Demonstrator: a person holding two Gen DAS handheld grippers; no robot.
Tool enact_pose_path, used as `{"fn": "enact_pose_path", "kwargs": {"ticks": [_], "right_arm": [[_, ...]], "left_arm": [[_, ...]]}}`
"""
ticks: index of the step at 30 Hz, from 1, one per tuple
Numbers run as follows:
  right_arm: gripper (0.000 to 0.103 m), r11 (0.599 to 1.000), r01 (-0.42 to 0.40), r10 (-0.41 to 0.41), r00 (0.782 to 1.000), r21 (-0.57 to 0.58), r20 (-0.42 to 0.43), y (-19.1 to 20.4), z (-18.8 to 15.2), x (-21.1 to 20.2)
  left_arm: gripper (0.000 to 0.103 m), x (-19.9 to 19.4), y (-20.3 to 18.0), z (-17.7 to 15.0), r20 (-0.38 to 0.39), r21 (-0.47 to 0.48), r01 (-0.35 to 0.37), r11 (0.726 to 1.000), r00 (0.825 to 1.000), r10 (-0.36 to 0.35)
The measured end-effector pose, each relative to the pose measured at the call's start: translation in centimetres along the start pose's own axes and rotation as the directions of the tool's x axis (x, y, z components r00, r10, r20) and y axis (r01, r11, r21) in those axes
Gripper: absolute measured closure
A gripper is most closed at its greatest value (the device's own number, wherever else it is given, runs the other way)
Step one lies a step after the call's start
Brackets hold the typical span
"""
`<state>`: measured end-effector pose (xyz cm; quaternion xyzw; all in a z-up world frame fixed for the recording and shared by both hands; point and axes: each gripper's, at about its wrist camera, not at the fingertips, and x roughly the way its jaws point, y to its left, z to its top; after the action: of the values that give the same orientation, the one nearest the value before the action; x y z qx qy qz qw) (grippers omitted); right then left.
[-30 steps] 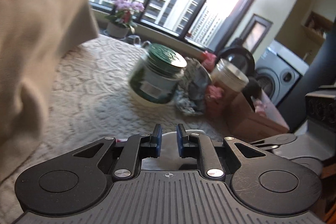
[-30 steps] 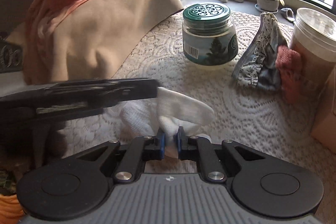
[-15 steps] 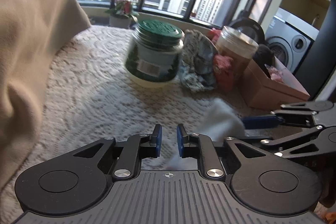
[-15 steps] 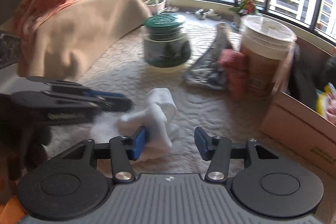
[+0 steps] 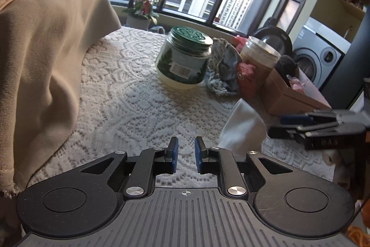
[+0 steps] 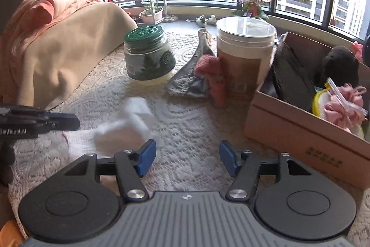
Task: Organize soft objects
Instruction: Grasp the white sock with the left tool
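Observation:
A white sock (image 6: pixel 129 126) lies crumpled on the lace tablecloth; in the left wrist view it (image 5: pixel 242 129) shows at right. My right gripper (image 6: pixel 185 155) is open and empty, just right of the sock. My left gripper (image 5: pixel 184 154) is nearly shut with nothing between its pads, above the cloth left of the sock. A grey patterned cloth (image 6: pixel 192 75) and a red knitted item (image 6: pixel 212 75) lie between the jars. A cardboard box (image 6: pixel 300 131) at right holds soft things, including a pink one (image 6: pixel 342 108).
A green-lidded jar (image 6: pixel 148 57) and a tall clear-lidded jar (image 6: pixel 245 57) stand on the table. A beige cloth with pink clothes on top (image 6: pixel 57 38) is draped at the left. A flower pot (image 5: pixel 141 8) stands by the window.
My right gripper has opened and let go of the white sock, which now lies on the cloth. Both grippers have drawn back and swung a little apart.

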<state>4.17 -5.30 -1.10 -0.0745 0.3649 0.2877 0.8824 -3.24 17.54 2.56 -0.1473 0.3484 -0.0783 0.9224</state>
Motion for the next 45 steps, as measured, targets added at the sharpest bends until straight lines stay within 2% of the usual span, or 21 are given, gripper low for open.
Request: {"fn": "enact_pose_path", "kwargs": {"ticks": [5,13,20,22,26,28,30,33,34,36,38,40,41,43,45], "right_arm": [[0.042,1.000,0.028,-0.028,0.999,0.007,0.038,-1.3,-1.5,-1.5],[0.041,0.993,0.090,-0.092,0.995,0.083,0.030,-4.8,-4.4,-2.1],[0.037,0.992,0.103,-0.109,0.990,0.073,0.088,-5.0,-6.0,-2.4],[0.036,0.992,0.102,-0.109,0.990,0.075,0.091,-5.0,-6.1,-2.5],[0.036,0.992,0.103,-0.111,0.989,0.079,0.096,-5.0,-6.1,-2.4],[0.035,0.991,0.107,-0.114,0.989,0.075,0.097,-4.9,-6.1,-2.4],[0.035,0.991,0.109,-0.116,0.989,0.073,0.097,-4.8,-6.1,-2.4],[0.035,0.992,0.107,-0.114,0.989,0.073,0.098,-4.9,-6.1,-2.4],[0.034,0.992,0.106,-0.113,0.989,0.074,0.099,-4.9,-6.1,-2.4],[0.032,0.992,0.101,-0.108,0.989,0.072,0.098,-4.9,-6.1,-2.4],[0.029,0.993,0.098,-0.104,0.990,0.063,0.095,-4.8,-6.1,-2.3],[0.027,0.994,0.100,-0.105,0.990,0.052,0.091,-4.6,-6.0,-2.2],[0.027,0.994,0.102,-0.106,0.990,0.048,0.090,-4.5,-6.0,-2.2],[0.025,0.994,0.103,-0.106,0.991,0.042,0.087,-4.5,-6.0,-2.1],[0.024,0.994,0.105,-0.107,0.991,0.034,0.083,-4.4,-6.0,-2.0]], "left_arm": [[0.086,0.8,-0.5,0.6,-0.022,-0.043,0.052,0.998,0.998,-0.053],[0.086,3.1,-4.5,1.1,-0.083,0.060,0.101,0.993,0.992,-0.096],[0.083,3.4,-6.7,1.2,-0.116,0.130,0.103,0.986,0.989,-0.088],[0.083,2.8,-6.9,1.6,-0.097,0.148,0.103,0.984,0.991,-0.089],[0.083,1.3,-6.2,3.5,0.025,0.125,0.099,0.987,0.994,-0.103],[0.083,2.0,-6.2,4.2,0.015,0.124,0.112,0.986,0.993,-0.114],[0.083,3.6,-6.5,4.2,-0.042,0.155,0.108,0.982,0.994,-0.102],[0.083,5.5,-7.4,3.2,-0.152,0.236,0.107,0.966,0.986,-0.072],[0.083,5.7,-7.7,2.8,-0.186,0.262,0.131,0.956,0.979,-0.083],[0.076,5.7,-8.6,1.7,-0.243,0.324,0.177,0.929,0.965,-0.099],[0.061,5.3,-9.7,0.7,-0.259,0.410,0.195,0.891,0.961,-0.092],[0.055,5.1,-10.4,-0.1,-0.285,0.463,0.218,0.859,0.954,-0.088],[0.051,4.9,-10.7,-0.3,-0.290,0.477,0.224,0.850,0.953,-0.088],[0.050,5.0,-11.0,-0.4,-0.288,0.492,0.210,0.845,0.955,-0.070],[0.052,5.4,-10.9,-0.4,-0.258,0.510,0.144,0.848,0.966,-0.009]]}}
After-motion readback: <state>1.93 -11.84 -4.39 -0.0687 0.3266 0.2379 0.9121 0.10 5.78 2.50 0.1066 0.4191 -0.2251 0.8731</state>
